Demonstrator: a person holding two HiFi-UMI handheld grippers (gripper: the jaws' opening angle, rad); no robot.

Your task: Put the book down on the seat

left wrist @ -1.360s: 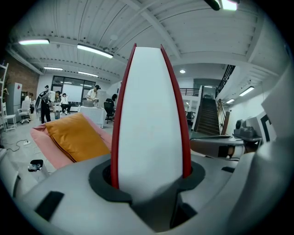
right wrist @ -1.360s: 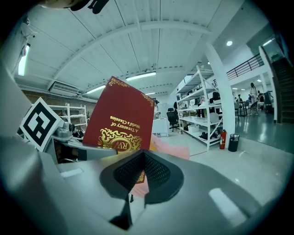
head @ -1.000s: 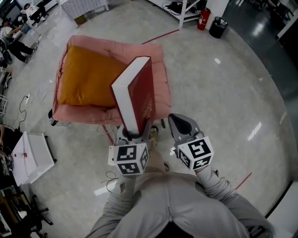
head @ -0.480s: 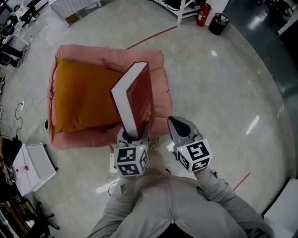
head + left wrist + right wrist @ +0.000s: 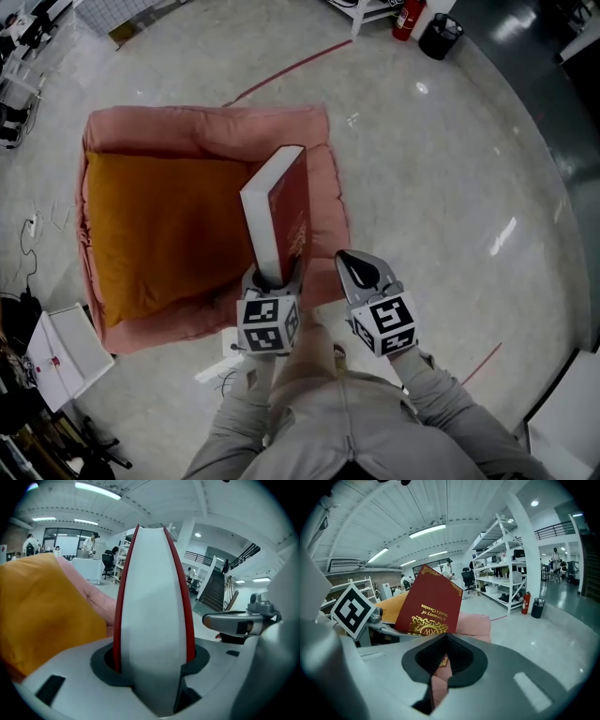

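Note:
A thick book (image 5: 281, 211) with a dark red cover and white page edges stands almost upright in my left gripper (image 5: 274, 277), which is shut on its lower end. In the left gripper view the book (image 5: 152, 611) fills the space between the jaws. It hangs over the right side of the seat (image 5: 187, 131), a pink padded chair with an orange cushion (image 5: 159, 234). My right gripper (image 5: 361, 269) is just right of the book, its jaws together and holding nothing. The right gripper view shows the book's cover (image 5: 431, 604) with gold print.
The seat stands on a pale polished floor with a red tape line (image 5: 291, 70). A white box (image 5: 61, 352) lies at the lower left. A fire extinguisher (image 5: 403, 14) and a black bin (image 5: 441, 37) stand by white shelving at the top right.
The seat has come closer and slid lower and leftward in the head view. The book, still held upright, now hangs over the seat's right side. Both grippers keep their places relative to each other.

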